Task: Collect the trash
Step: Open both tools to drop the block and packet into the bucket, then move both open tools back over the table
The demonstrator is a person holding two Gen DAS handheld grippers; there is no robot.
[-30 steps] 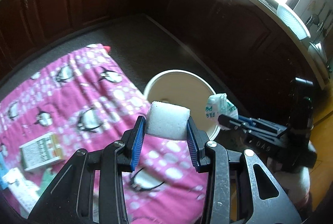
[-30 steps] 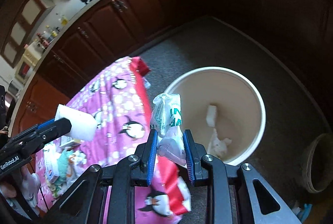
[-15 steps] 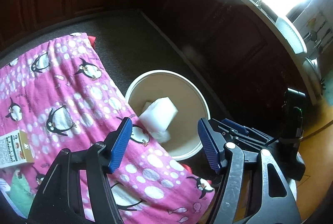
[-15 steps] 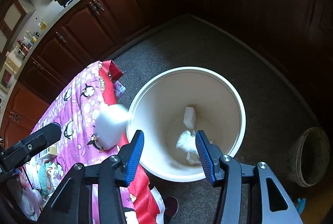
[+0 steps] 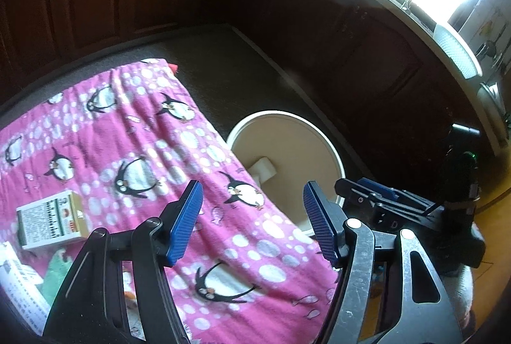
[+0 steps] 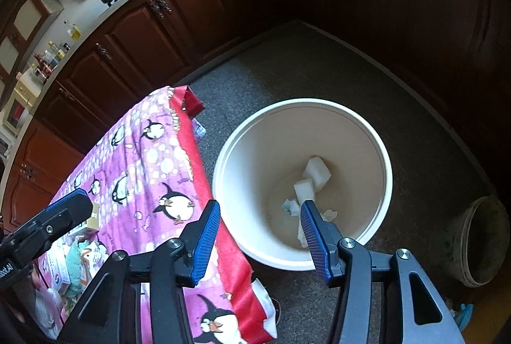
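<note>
Both the right gripper (image 6: 260, 230) and the left gripper (image 5: 252, 224) hang spread and empty, the right above the near rim of the white bucket (image 6: 381, 158), which stands on the floor at three o'clock of the pink penguin cloth (image 6: 140, 158) and holds two white foam blocks (image 6: 316, 172) and crumpled wrappers (image 6: 292, 206).

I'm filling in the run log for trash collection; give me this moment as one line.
left claw: open, empty | right claw: open, empty | white bucket: two foam blocks and wrapper inside | small box: on penguin cloth
</note>
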